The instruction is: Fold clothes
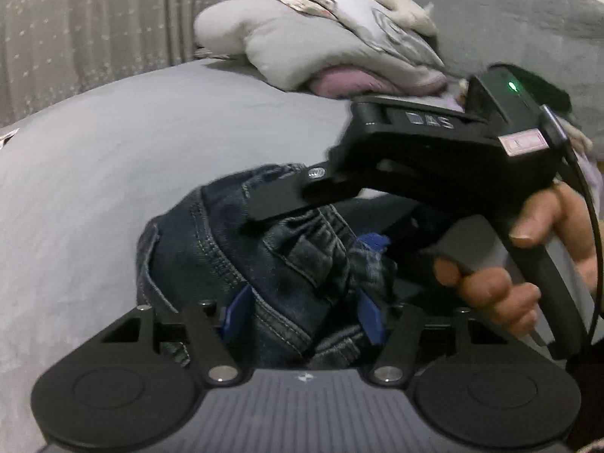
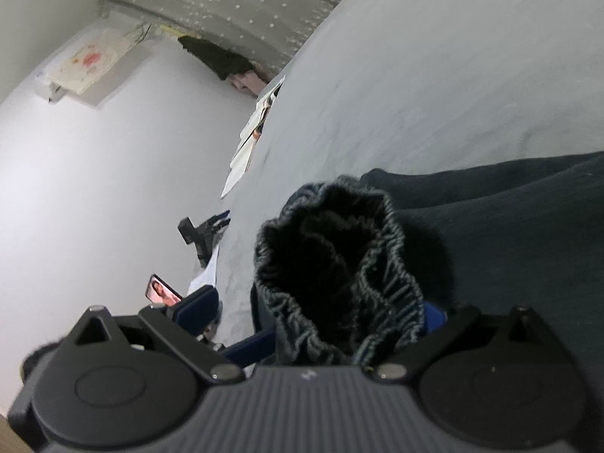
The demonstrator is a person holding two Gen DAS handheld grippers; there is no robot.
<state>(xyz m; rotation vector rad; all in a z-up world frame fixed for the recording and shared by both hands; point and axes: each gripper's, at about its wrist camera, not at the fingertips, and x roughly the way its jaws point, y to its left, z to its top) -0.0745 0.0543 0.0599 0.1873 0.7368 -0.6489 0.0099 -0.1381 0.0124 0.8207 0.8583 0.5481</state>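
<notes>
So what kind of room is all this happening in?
Most likely a bedroom. The dark jeans lie on a wide grey bed sheet, rumpled bedding and a pillow are heaped at the far end, and a starry curtain hangs behind.

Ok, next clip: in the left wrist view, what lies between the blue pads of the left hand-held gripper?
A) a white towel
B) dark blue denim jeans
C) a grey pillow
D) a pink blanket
B: bunched dark denim jeans with pale stitched seams fill the gap between the blue pads of the left hand-held gripper, lying on the grey bedsheet.
</notes>
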